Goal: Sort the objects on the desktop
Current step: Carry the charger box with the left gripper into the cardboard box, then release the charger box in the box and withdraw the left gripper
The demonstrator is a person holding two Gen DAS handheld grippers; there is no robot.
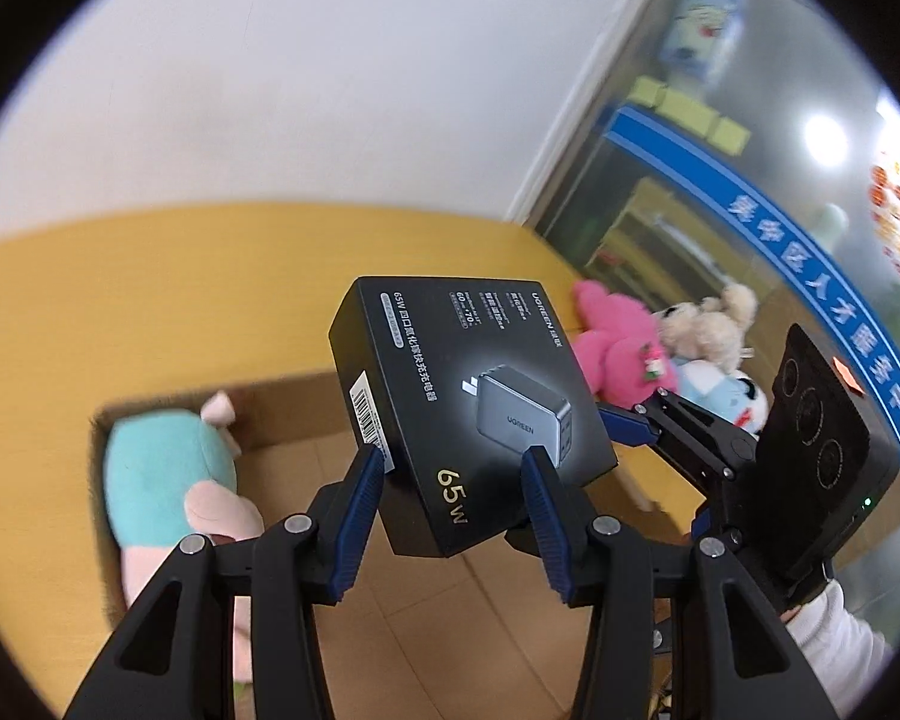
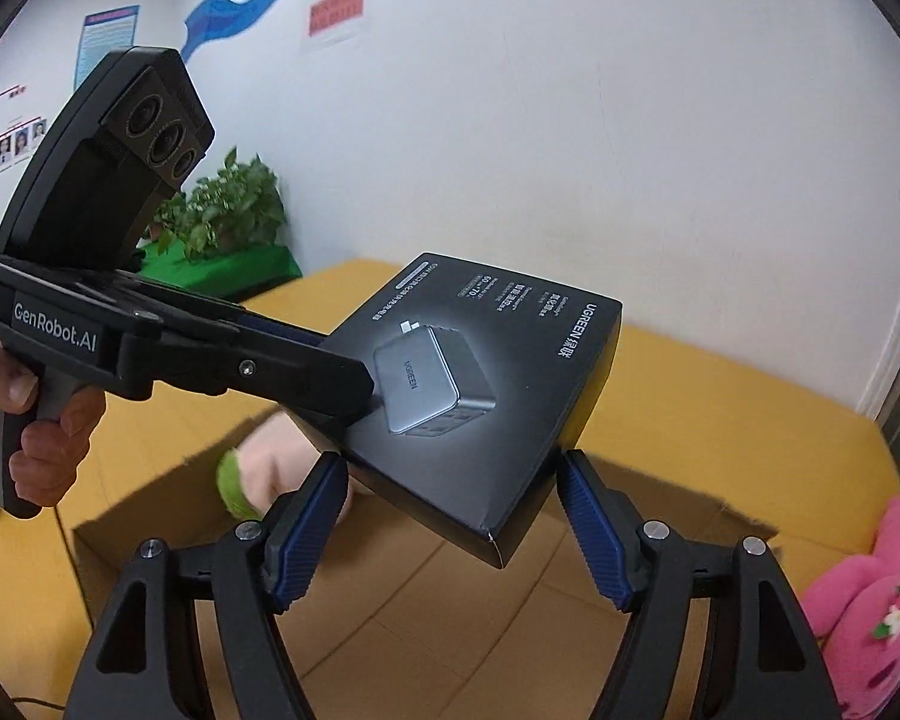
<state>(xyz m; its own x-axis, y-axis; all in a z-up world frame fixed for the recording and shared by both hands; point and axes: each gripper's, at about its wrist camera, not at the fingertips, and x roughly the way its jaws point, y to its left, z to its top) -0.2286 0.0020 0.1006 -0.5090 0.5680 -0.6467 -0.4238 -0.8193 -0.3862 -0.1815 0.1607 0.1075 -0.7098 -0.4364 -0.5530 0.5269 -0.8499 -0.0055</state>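
A black charger box point(image 1: 468, 396) with a printed grey charger hangs tilted above an open cardboard carton point(image 1: 168, 396). My left gripper point(image 1: 453, 459) is shut on the charger box, its blue pads pressing on opposite faces near one end. From the right wrist view the left gripper point(image 2: 360, 396) clamps the box point(image 2: 486, 372) from the left. My right gripper point(image 2: 450, 459) stands wide, the box's near corner between its fingers. Its pad tips sit at the box's edges, with no pressing visible. In the left wrist view the right gripper point(image 1: 630, 414) sits at the box's right edge.
The carton point(image 2: 450, 630) holds a teal and pink plush point(image 1: 162, 468). On the yellow table point(image 1: 150, 276) to the right lie a pink plush point(image 1: 618, 348), a beige plush point(image 1: 708, 324) and a white-blue one point(image 1: 726, 390). A potted plant point(image 2: 228, 210) stands at the far left.
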